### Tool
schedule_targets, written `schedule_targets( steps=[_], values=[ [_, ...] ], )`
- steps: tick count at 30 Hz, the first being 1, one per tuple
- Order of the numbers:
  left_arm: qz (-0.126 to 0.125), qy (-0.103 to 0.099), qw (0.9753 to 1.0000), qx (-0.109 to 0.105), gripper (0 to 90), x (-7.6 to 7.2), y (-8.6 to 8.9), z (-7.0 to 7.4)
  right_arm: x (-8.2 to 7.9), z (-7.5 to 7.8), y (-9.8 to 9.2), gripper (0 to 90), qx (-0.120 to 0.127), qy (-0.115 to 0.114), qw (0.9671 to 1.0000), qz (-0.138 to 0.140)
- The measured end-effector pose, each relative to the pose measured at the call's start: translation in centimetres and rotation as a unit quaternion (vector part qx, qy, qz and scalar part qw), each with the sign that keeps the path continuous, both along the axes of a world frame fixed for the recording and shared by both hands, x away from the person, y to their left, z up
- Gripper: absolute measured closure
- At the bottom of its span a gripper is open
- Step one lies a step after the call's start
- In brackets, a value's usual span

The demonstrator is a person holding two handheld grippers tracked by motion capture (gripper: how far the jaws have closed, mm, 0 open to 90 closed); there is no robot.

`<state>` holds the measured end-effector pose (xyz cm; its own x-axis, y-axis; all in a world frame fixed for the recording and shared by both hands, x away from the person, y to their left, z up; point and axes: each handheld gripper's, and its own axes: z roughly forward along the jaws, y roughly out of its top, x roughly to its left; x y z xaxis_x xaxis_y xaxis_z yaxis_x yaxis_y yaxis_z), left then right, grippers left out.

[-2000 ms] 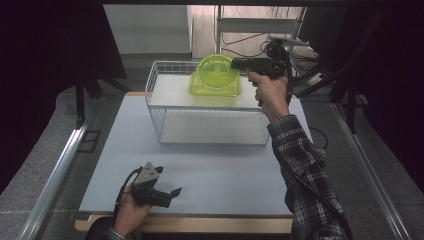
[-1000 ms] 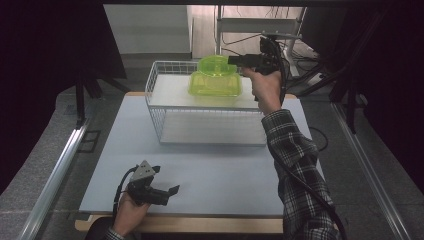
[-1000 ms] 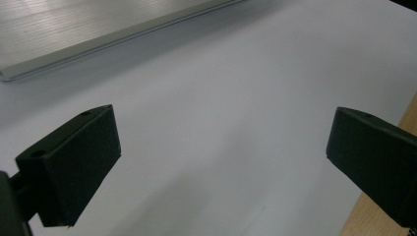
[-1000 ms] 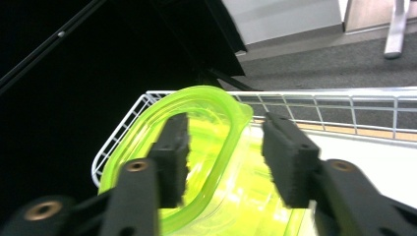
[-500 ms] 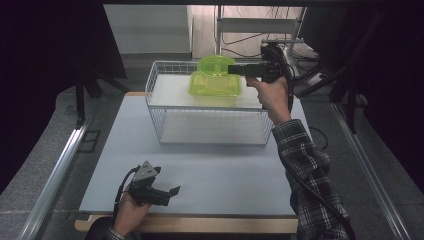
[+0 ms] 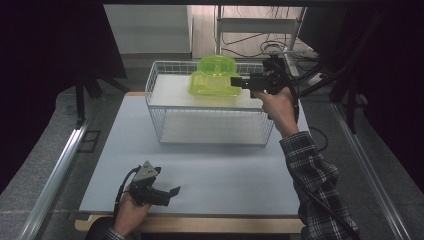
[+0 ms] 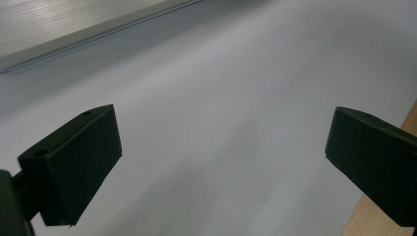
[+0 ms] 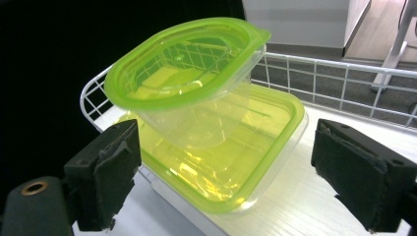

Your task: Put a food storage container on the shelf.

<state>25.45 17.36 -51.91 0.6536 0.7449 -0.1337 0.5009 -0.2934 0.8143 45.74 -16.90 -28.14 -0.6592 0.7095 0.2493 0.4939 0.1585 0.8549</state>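
Observation:
A round clear tub with a green lid [image 8: 184,64] [image 6: 217,66] leans tilted in a shallow green rectangular tub [image 8: 236,167] [image 6: 212,87]. Both rest on the white board of a white wire basket [image 6: 155,80] [image 8: 344,73] at the far middle of the table. My right gripper [image 6: 239,82] [image 8: 228,147] is open at the tubs' right side, jaws spread wide on either side of them, touching neither. My left gripper [image 6: 169,193] [image 7: 223,130] is open near the table's front left, low over the bare white table top [image 7: 221,73], with nothing between its fingers.
The white table top [image 6: 225,170] stretches between the basket and the front wooden edge [image 6: 200,222] [image 7: 393,196]. A metal rail [image 6: 55,175] runs along the left. Cables and stands [image 6: 280,50] sit behind the basket.
The right hand shifted a little at the basket's far right, and the round tub's tilt changed. The left gripper stayed where it was.

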Motion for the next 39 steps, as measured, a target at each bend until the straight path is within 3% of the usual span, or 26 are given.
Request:
schedule_targets(
  steps=[11,20,39],
  values=[
    [0.000,0.002,1.0000,-0.001,0.4,0.0,0.0,0.0,-2.0,-1.5,-0.6,8.0,-0.030,-0.021,0.9993,0.012],
    [0.000,0.005,1.0000,-0.001,0.3,0.0,0.0,-0.1,-3.4,-2.4,-1.1,7.5,-0.029,-0.027,0.9990,0.019],
    [0.003,0.005,1.0000,0.003,0.6,0.0,-0.1,-0.1,-7.8,-7.6,-2.8,5.7,-0.056,-0.022,0.9975,0.036]
  ],
)
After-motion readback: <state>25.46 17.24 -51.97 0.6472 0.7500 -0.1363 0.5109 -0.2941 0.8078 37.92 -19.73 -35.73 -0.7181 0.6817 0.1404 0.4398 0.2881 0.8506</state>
